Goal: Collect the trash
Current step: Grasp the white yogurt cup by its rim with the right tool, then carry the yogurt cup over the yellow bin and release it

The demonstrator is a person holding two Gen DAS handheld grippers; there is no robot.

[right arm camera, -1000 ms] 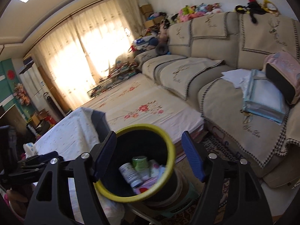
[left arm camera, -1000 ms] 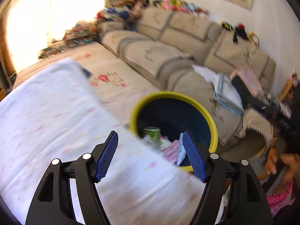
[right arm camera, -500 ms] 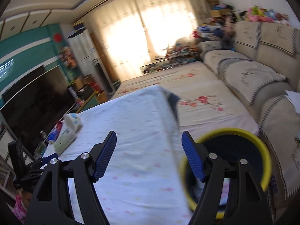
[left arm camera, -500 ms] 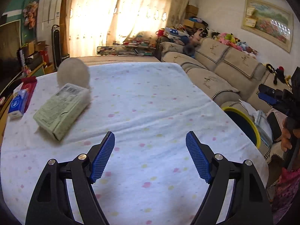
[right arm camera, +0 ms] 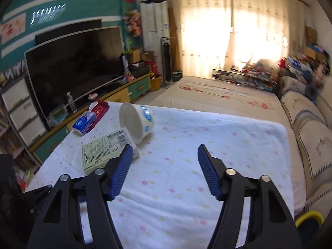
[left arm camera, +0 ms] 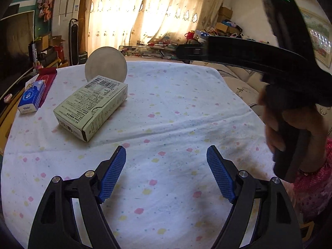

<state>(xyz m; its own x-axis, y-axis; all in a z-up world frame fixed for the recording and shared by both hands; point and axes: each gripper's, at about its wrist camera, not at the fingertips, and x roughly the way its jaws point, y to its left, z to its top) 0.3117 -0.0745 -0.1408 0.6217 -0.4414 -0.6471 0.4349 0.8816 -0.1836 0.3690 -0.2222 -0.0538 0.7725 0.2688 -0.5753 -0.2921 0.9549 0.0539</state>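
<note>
Partly hidden: only the round base of the tipped paper cup (left arm camera: pixel 106 64) shows behind the green carton (left arm camera: pixel 91 106) in the left wrist view, and the trash bin (right arm camera: pixel 309 217) is just a yellow rim cut off at the right wrist view's lower right corner. Both the left gripper (left arm camera: pixel 166 174) and right gripper (right arm camera: pixel 164 170) hover over the spotted tablecloth (left arm camera: pixel 176 108) with jaws apart and empty. Carton and cup lie ahead-left of both, touching each other; the tissue pack (left arm camera: pixel 32 97) lies farther left.
</note>
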